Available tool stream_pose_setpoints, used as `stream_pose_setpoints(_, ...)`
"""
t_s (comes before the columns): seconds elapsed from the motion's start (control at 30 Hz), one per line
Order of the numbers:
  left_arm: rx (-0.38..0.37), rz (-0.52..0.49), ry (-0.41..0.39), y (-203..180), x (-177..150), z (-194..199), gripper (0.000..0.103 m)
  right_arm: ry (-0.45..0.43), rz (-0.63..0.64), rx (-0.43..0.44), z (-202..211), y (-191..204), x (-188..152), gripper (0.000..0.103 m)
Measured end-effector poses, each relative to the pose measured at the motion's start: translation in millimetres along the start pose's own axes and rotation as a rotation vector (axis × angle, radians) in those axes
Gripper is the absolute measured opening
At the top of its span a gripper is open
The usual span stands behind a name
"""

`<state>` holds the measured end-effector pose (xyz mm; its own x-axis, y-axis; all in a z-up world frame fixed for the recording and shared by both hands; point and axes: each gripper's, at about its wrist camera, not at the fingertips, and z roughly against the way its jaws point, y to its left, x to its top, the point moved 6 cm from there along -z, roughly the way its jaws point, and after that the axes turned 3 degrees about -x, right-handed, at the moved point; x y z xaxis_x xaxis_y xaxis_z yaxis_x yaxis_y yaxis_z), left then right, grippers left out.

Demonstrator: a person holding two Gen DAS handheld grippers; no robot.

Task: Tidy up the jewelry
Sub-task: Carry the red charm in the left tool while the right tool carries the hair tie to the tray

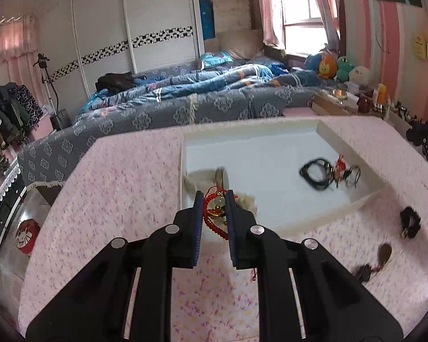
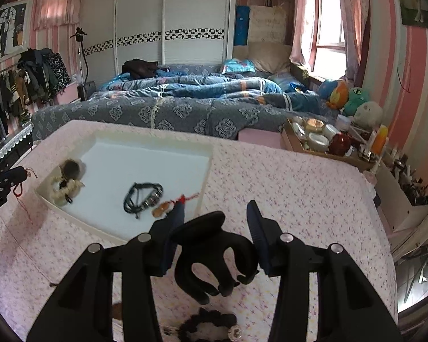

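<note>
My left gripper [image 1: 214, 195] is shut on a red cord charm with a pale bead [image 1: 217, 211], held over the near left corner of the white tray [image 1: 365, 199]. It shows at the left edge of the right wrist view [image 2: 11, 178]. My right gripper [image 2: 216, 209] is shut on a black claw hair clip [image 2: 214, 259] above the pink tablecloth, to the right of the tray [image 2: 80, 213]. In the tray lie a black cord bracelet [image 2: 142, 195], a red-tasselled charm [image 2: 168, 206] and a fluffy cream hair tie [image 2: 67, 182].
A black scrunchie [image 1: 410, 222], a brown spoon-shaped piece [image 1: 383, 252] and a small dark item [image 1: 363, 272] lie on the cloth right of the tray. A black beaded band [image 2: 208, 323] lies under my right gripper. A cluttered box [image 2: 319, 139] and the bed stand behind.
</note>
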<state>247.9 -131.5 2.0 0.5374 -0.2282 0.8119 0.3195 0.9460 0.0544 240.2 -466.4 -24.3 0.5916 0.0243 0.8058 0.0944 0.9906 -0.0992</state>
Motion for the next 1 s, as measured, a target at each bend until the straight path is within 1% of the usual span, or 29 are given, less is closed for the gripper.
stream_pose_setpoints(0.17,0.012,-0.021,-0.05,-12.1,27.2,5.2,0.014,-0.037,0.02,0.015,9.5,22.2,22.7,0.046)
stream_pose_setpoints(0.33,0.002,-0.012,-0.082,-22.5,52.3,1.9,0.014,-0.053,0.033,0.059,6.2,48.1,42.9,0.046)
stream_pose_setpoints(0.43,-0.001,-0.007,-0.088,-28.5,60.4,-4.6,0.014,-0.052,0.036,0.095,-0.7,64.1,50.9,0.046)
stream_pose_setpoints(0.57,-0.003,-0.004,-0.078,-35.9,60.5,-17.7,0.014,-0.042,0.037,0.109,-12.3,75.5,48.7,0.046)
stream_pose_setpoints(0.67,-0.003,-0.002,-0.065,-36.7,57.3,-27.6,0.014,-0.036,0.023,0.11,-20.6,76.5,41.9,0.046)
stream_pose_setpoints(0.83,-0.014,0.019,-0.046,-35.1,50.2,-47.2,0.014,0.002,0.026,0.096,-37.8,74.6,32.5,0.046)
stream_pose_setpoints(1.0,-0.018,0.033,-0.024,-34.6,44.0,-60.6,0.014,0.013,0.027,0.087,-46.0,73.2,32.3,0.046)
